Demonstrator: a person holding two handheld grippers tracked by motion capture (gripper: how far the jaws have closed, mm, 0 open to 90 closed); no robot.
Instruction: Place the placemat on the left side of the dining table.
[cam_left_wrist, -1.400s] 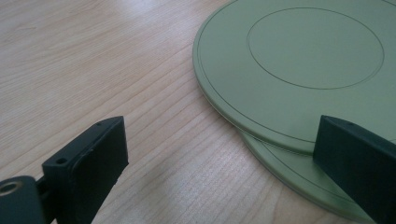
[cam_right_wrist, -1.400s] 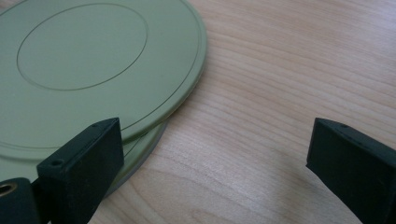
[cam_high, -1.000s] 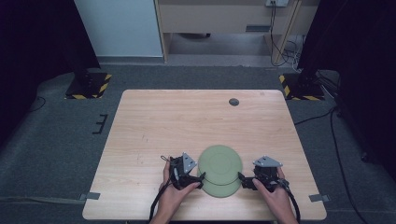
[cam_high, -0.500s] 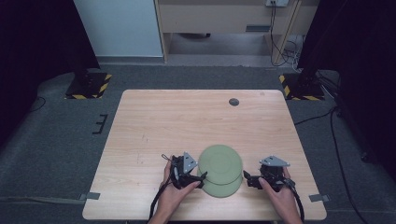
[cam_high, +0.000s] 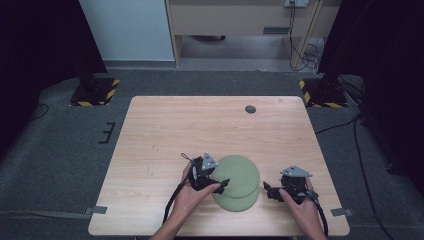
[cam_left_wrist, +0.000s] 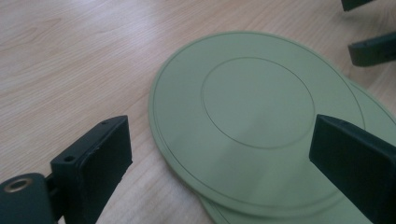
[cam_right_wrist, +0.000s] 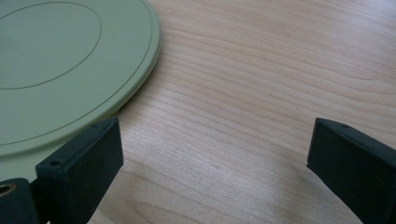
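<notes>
On the wooden table (cam_high: 165, 130), at about seven o'clock from its middle, the left gripper (cam_high: 223, 185) is seen at the left rim of two green round plates. Its jaws are released and stand wide, and nothing is pressed between them; in the left gripper view the upper plate (cam_left_wrist: 254, 121) lies between the two black jaws without being touched. The jaws have just been closing a little, with only the plate's rim region between them.

The upper plate (cam_high: 235, 172) is stacked on the lower plate (cam_high: 240, 202), but it is shifted toward twelve o'clock, so only a crescent of the lower one is shown at six o'clock. Both lie flat, near the front edge of the table.

At three o'clock from the plates, the right gripper (cam_high: 267, 190) is held apart from them, also released and empty; in the right gripper view one of its jaws is just beside the plate's rim.

Several risks are judged from here. The rim is thin and low, so a jaw can slide over it and only push the plate. If both rims are caught together, the two plates may be lifted as one. If the upper plate is dragged, the lower one may be moved toward the front edge.

A small dark disc (cam_high: 250, 109) lies well apart, at twelve o'clock.
</notes>
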